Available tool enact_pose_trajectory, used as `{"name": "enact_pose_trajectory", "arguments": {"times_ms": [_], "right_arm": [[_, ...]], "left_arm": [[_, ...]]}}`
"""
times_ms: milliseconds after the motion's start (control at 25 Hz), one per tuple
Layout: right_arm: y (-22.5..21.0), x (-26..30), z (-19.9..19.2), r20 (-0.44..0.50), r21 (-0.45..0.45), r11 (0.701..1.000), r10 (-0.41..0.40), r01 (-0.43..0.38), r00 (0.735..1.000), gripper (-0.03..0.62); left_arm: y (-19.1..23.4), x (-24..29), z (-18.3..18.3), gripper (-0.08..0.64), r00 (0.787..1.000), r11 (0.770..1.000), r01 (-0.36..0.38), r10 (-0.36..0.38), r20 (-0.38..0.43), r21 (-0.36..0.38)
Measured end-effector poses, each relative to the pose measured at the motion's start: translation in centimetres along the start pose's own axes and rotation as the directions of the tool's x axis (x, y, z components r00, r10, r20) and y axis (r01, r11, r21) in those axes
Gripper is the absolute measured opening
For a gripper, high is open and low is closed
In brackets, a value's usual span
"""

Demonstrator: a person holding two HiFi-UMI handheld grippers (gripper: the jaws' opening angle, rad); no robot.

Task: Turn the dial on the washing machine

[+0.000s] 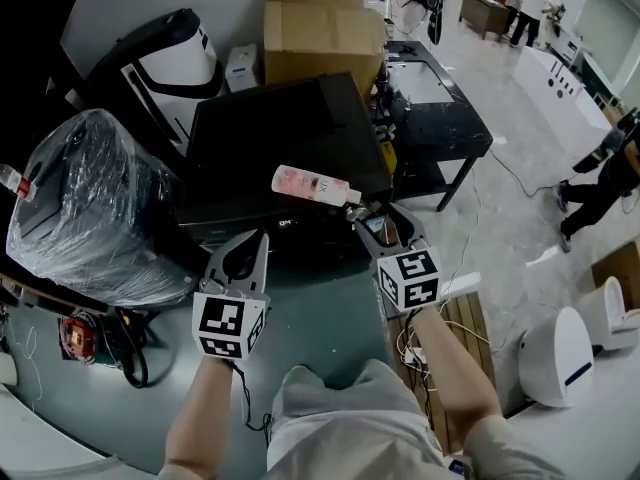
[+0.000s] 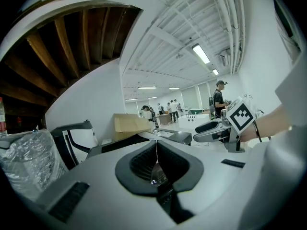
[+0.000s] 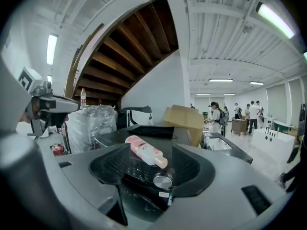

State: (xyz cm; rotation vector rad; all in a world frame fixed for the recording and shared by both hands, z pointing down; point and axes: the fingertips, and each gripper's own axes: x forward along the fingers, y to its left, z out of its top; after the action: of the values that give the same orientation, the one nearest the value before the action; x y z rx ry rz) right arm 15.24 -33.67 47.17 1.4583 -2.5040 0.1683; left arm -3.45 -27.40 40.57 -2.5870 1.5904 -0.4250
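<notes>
The black washing machine [image 1: 270, 133] fills the middle of the head view, with a pink bottle [image 1: 310, 184] lying on its top near the front edge. Its silver dial [image 3: 163, 180] sits on the control panel, low between the spread jaws of my right gripper [image 3: 151, 146] and close to the right one. That right gripper [image 1: 368, 218] is open and holds nothing, its tips at the machine's front right corner. My left gripper [image 1: 250, 246] hovers before the machine's front, left of the right one. In its own view the left gripper [image 2: 156, 150] has its pads pressed together, empty.
A plastic-wrapped appliance [image 1: 90, 208] stands left of the machine. Cardboard boxes [image 1: 320, 33] sit behind it and a black table [image 1: 440, 118] to its right. Cables [image 1: 415, 343] and a wooden pallet [image 1: 470, 318] lie by my right arm. People stand at the back of the room.
</notes>
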Motion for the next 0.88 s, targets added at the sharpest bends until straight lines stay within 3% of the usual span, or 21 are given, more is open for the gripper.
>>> {"name": "enact_pose_trajectory", "arguments": {"times_ms": [400, 640, 880], "right_arm": [[-1.3, 6.8, -7.7, -0.127, -0.141, 0.989, -0.063, 0.045, 0.990, 0.295], [-2.6, 9.5, -11.8, -0.163, -0.126, 0.990, -0.082, 0.062, 0.983, 0.299], [-2.0, 11.0, -12.9, -0.161, -0.172, 0.985, -0.061, 0.032, 0.985, 0.302]], "left_arm": [[1.2, 2.9, -7.6, 0.021, 0.999, 0.999, 0.008, -0.010, -0.046, -0.039], [2.0, 4.4, -11.6, 0.021, 0.997, 0.999, 0.009, -0.013, -0.080, -0.049], [2.5, 5.5, -14.1, 0.021, 0.995, 0.998, 0.007, -0.012, -0.097, -0.055]]}}
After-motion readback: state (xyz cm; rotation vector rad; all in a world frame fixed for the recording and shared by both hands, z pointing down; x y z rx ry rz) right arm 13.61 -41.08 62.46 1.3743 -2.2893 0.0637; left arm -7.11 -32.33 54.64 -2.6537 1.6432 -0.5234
